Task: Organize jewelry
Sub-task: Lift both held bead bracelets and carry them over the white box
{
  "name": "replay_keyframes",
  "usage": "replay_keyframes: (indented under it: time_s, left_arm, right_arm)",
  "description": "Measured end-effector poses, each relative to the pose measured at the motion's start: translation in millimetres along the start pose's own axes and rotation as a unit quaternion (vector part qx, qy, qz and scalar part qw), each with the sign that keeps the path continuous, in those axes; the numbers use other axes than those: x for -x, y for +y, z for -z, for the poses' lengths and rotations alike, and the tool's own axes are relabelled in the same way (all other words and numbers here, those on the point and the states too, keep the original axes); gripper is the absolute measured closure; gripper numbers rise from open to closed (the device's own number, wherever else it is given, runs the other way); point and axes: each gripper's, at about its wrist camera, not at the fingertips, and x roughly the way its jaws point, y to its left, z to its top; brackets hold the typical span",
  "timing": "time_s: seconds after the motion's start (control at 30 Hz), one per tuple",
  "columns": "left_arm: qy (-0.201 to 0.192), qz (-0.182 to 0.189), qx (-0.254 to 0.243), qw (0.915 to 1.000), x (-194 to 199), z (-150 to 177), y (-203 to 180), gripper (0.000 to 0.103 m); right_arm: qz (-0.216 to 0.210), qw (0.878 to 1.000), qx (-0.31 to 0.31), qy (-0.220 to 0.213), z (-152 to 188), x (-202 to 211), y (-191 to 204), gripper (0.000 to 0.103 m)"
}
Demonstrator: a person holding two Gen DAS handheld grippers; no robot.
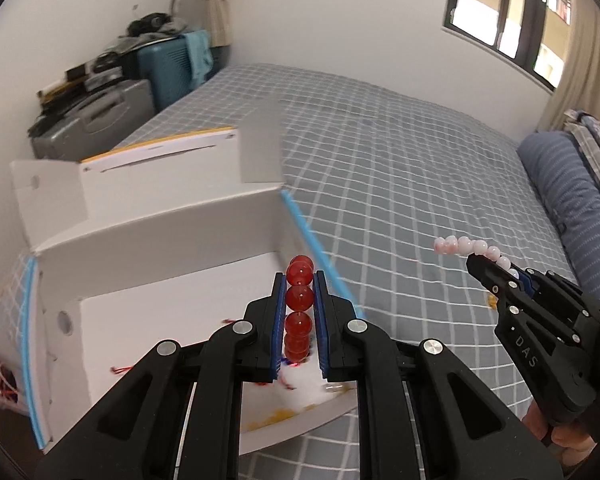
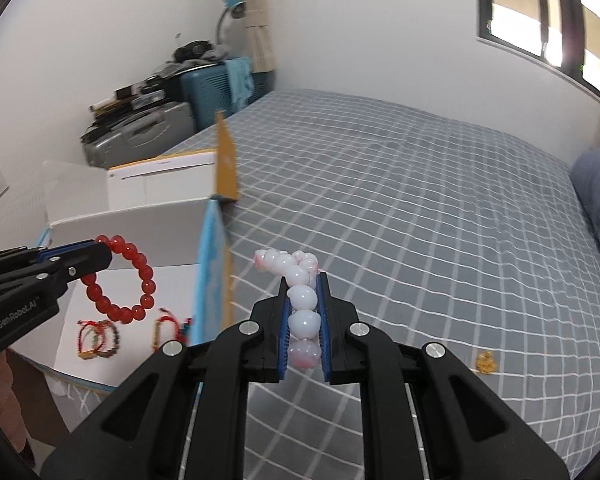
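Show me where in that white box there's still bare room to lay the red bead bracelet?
The white box floor is bare along its back wall, behind the red bracelet in the left gripper. The front is crowded with corded bracelets. The bedspread is open.

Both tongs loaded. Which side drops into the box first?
Left, probably. Left tongs hold the red bracelet above the white box; right tongs hold the white bracelet over the bedspread.
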Motion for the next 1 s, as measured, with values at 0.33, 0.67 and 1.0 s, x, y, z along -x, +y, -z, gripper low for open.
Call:
replay_keyframes:
  time_s: [0.33,0.67,1.0]
  left_arm:
    - [0.006,-0.045,0.044,0.9980,8.0,17.7,61.8,0.090]
    - [0.034,-0.090,0.087,0.9916,-2.7,48.2,117.3,0.090]
    - [0.079,-0.097,0.108,0.9863,-30.7,76.9,143.6,0.090]
  right_arm:
    - [-0.046,0.998,0.045,0.011,-3.3,-21.3,72.4,0.092]
    - [-0.076,0.993,0.074,0.043,7.4,-53.4,124.2,0.092]
    - [-0.081,0.989,0.084,0.095,26.2,-87.8,143.4,0.092]
